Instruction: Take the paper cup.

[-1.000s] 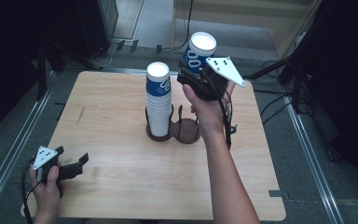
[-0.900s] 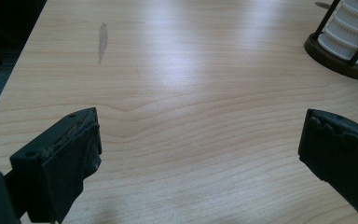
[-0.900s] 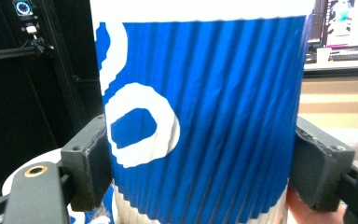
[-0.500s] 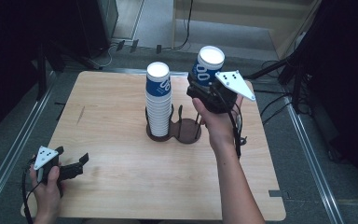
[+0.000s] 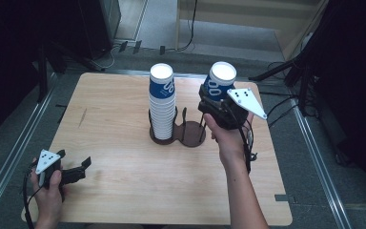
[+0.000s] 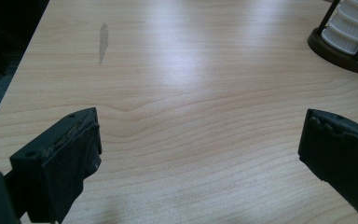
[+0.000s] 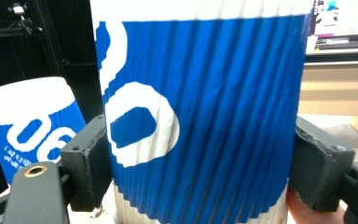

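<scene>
**Helper:** What do you see?

**Me:** The biggest thing is the pale wooden tabletop (image 5: 124, 181). In the middle stands a dark round holder with thin black rods (image 5: 190, 131). It has two rings. The left ring holds a tall stack of blue and white ribbed paper cups (image 5: 162, 102). The right ring looks bare.

**Helper:** And your grippers?

**Me:** My right gripper (image 5: 217, 102) is up in the air, over the right side of the holder. Its jaws are pinching one blue and white ribbed paper cup (image 7: 200, 112) on both sides. The cup sits upside down and a bit tilted. My left gripper (image 5: 78, 171) rests low near the front left corner of the tabletop, well apart from the holder. Its jaws are spread wide with nothing between them.

**Helper:** Which step is this?

**Me:** I think I am carrying the cup to a new spot. Next, I guess, I must line it up straight over the bare ring, go down slowly between the rods, then let go.
</scene>
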The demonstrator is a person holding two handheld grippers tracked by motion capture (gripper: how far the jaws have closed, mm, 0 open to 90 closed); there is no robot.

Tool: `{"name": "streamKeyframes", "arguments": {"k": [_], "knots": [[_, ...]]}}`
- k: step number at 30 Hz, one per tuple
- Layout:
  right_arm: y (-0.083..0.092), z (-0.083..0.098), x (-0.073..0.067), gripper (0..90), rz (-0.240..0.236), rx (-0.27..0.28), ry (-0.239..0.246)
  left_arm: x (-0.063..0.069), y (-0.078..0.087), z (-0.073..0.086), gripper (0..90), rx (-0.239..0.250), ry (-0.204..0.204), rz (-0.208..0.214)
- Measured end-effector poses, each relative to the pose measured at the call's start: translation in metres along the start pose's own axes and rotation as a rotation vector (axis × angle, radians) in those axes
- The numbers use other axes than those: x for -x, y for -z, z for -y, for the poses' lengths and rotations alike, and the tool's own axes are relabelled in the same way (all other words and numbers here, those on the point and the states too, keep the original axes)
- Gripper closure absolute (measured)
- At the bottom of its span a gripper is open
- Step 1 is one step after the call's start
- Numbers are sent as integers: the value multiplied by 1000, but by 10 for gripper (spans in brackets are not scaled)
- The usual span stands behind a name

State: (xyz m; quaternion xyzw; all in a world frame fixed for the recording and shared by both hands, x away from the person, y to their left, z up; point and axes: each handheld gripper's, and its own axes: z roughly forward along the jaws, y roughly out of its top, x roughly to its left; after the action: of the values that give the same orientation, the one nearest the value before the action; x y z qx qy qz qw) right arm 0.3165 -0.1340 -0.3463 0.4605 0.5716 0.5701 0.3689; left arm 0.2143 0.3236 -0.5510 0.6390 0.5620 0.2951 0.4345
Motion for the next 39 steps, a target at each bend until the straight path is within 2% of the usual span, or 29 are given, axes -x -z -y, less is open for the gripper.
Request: {"name": "streamKeyframes", "arguments": {"k": [11,20,25,39], "knots": [[11,19,9,192,16,-16,3,1,0,0,1,-4,-2,2],[25,37,18,192,24,-22,-25,1,0,0,1,-9,-8,1],[29,45,22,192,32,-27,-23,1,0,0,1,-9,-8,1],[38,72,25,192,41,-56,-18,3,0,0,1,-8,-11,-11]]}}
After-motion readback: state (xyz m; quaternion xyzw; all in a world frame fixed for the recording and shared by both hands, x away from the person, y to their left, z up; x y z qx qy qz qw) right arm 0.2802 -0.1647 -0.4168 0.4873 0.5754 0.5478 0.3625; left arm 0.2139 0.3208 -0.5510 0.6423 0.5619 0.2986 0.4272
